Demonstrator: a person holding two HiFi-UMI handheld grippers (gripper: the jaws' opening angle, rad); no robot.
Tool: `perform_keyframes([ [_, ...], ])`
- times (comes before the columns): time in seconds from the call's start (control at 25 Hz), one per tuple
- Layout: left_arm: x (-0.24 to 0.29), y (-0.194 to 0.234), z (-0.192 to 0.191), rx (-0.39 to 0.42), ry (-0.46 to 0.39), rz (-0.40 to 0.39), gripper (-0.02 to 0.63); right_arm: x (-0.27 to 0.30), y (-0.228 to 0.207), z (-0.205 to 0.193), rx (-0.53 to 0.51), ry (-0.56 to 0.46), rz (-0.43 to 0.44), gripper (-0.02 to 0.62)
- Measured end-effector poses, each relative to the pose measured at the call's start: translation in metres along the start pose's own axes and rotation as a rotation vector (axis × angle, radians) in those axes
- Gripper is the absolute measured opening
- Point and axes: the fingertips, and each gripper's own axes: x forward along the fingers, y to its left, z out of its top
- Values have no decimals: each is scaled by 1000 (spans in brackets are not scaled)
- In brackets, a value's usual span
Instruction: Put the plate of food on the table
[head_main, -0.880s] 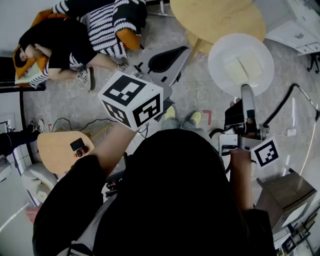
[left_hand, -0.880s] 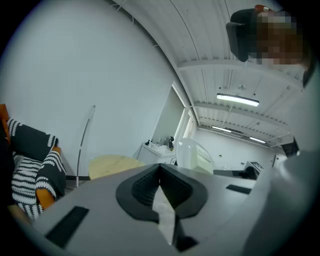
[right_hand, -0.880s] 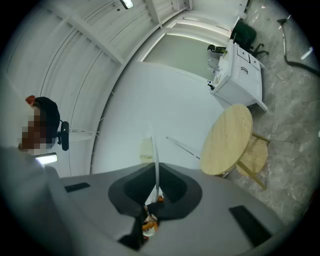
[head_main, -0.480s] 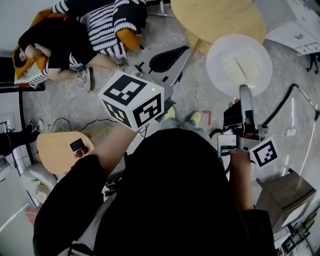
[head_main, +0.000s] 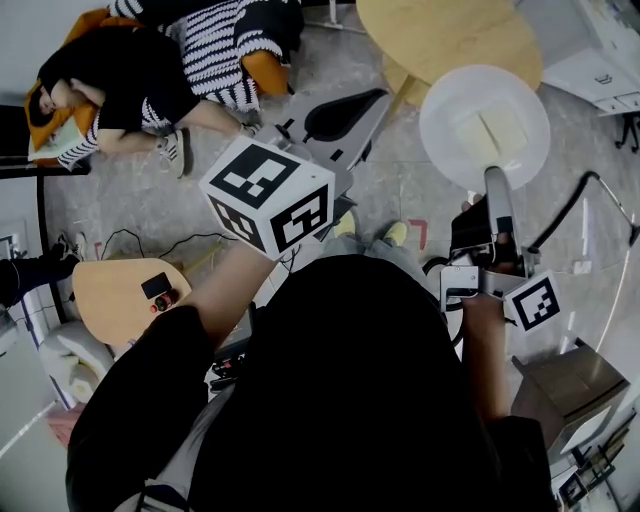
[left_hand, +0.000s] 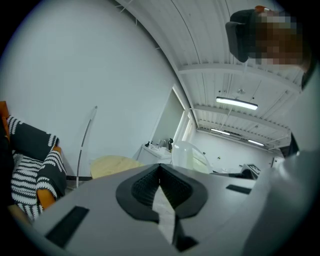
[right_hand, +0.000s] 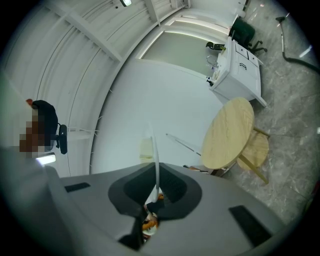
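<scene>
Where my head view gives the white plate (head_main: 450, 110) as a full disc upper right, overlapping the wooden counter (head_main: 450, 35), the right gripper view shows it edge-on — right hand-held gripper (right_hand: 155, 186) pinching its rim, pale food slabs (head_main: 490, 135) on top.

Head view: above the person (head_main: 350, 400), steeply down onto table (head_main: 450, 35), plate (head_main: 484, 125).
Left gripper view: close along its jaws, roughly level.
Right gripper view: likewise, rolled sideways.
Shared: table in all three.

No legible text or signs
</scene>
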Motion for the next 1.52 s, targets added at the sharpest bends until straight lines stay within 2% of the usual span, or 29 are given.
perform_keyframes([
  [0.24, -22, 30, -5, -16, -4, -18, 8, 25, 9, -36, -7, 16, -6, 21],
  [0.84, -37, 39, 3, -5, -32, -30, 8, 28, 24, -41, -30, -9, -4, 21],
  [1.28, -37, 36, 9, 39, -39, -32, 8, 28, 9, -35, 125, -73, -38, 21],
  [1.52, -22, 41, 13, 53, -34, -24, 8, 37, -14, -23, 212, -90, -102, 21],
])
